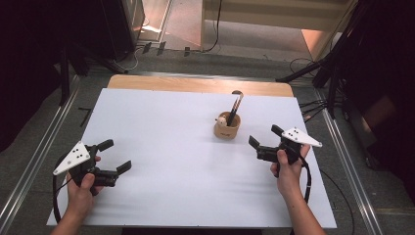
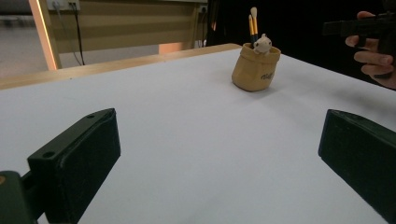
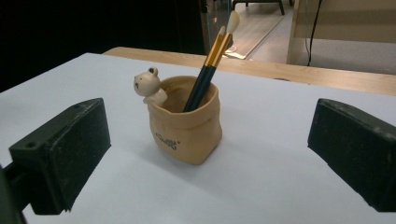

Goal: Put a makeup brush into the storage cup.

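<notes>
White tabletop [image 1: 161, 147], brushes [image 3: 205, 70] upright-tilted in pot [image 3: 187, 130]

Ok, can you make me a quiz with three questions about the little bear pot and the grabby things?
1. Where is the bear pot?
A. nearer the right gripper
B. nearer the left gripper
C. on the floor

2. How many brushes stand in the pot?
A. none
B. two
C. five

3. How are the right gripper's jaws?
A. shut on a brush
B. shut on the pot
C. open

Answers: 1 A, the high view shows it just beside that gripper. 2 B, the right gripper view shows two handles. 3 C, the jaws stand wide apart.
</notes>
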Demonstrator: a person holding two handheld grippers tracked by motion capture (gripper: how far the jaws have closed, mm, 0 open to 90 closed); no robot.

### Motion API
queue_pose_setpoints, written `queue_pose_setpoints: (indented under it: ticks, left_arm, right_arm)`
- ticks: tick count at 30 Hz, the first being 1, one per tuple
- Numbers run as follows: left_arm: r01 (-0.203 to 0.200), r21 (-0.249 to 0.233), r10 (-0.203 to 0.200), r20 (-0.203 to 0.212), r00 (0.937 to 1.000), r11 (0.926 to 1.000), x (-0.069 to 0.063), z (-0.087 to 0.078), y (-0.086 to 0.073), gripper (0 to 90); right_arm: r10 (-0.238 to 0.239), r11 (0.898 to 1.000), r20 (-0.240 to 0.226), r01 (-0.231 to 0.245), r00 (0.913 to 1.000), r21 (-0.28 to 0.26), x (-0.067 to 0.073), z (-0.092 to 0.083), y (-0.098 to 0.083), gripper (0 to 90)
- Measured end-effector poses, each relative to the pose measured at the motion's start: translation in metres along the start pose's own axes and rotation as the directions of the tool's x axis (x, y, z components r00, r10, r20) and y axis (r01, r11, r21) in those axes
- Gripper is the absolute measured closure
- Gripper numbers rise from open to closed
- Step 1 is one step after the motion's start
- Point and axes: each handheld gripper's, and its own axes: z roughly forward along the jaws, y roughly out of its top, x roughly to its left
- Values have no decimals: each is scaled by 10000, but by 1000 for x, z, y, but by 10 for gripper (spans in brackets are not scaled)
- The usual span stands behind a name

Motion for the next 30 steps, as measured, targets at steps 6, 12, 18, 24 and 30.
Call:
queue_pose_setpoints:
  ticks: [6,12,18,24,30]
  left_arm:
    - [20,-38,-21,-59,10000,10000,0,-3,-1,0]
    - [14,38,-13,-107,9999,10000,0,-5,-3,0]
    - [12,6,-12,-139,9999,10000,1,-6,-3,0]
    - [-62,43,62,-171,9998,10000,0,-6,-3,0]
    - [-75,52,76,-162,9998,10000,0,-6,-3,0]
  right_arm:
    - [-33,10000,78,33,10000,1,-3,-11,-7,0]
    - [-86,10000,84,86,9999,6,-6,-21,-12,0]
    - [-116,9999,122,116,9999,69,-9,-29,-19,0]
    - [-80,9999,235,77,9997,124,-14,-36,-24,0]
    - [-172,9998,269,169,9995,118,-17,-45,-30,0]
